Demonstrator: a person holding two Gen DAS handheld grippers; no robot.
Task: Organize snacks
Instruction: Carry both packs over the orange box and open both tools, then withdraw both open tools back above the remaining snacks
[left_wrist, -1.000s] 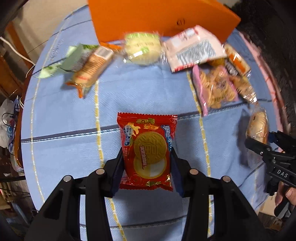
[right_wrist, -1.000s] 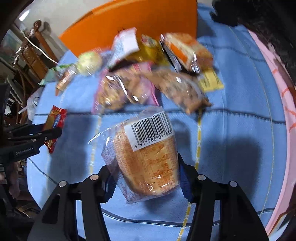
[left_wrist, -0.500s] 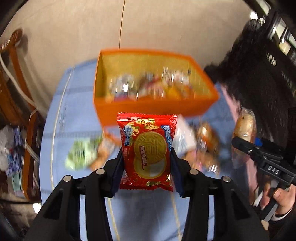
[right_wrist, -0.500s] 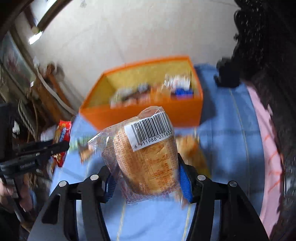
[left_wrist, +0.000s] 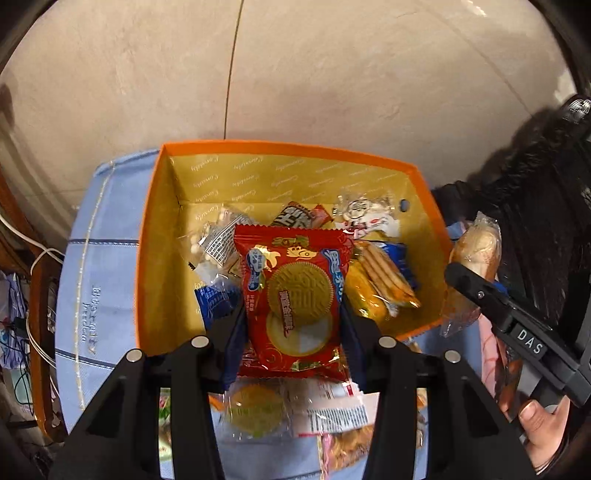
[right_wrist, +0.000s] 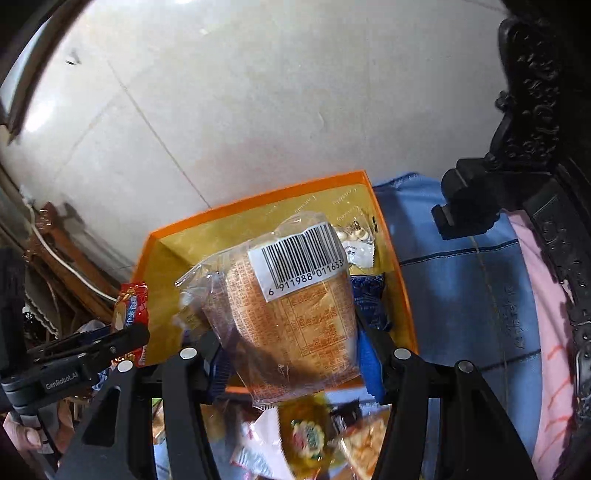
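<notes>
A pale tiled floor fills the background; below it we see a bench under a blue cloth (left_wrist: 107, 229) with yellow and dark stripes. Landmark: the orange box (left_wrist: 147, 236), open-topped with a gold lining, standing on the cloth.

Left gripper (left_wrist: 293, 325): clenched on a red biscuit packet (left_wrist: 293, 291), both pads pressed to its sides. We see the packet upright above the box's near wall, in front of the box interior. In the right wrist view the same packet (right_wrist: 131, 306) sits just off the box's left wall.

Right gripper (right_wrist: 291, 350): grasping a clear-wrapped bun (right_wrist: 291, 314), barcode label up, pads pressing either side. It hangs over the box's near edge. In the left wrist view the bun (left_wrist: 476, 251) shows just outside the box's right wall.

Inside the box: loose snacks (left_wrist: 373, 273), including a packet of stick biscuits, a blue wrapper and a clear bag of small white pieces, mostly in the right and far part.

On the cloth on the near side of the box: a round green-yellow cake (left_wrist: 255, 410) in clear wrap and further packets, blurred.

A hand (left_wrist: 543, 435) grips the right gripper's handle.
</notes>
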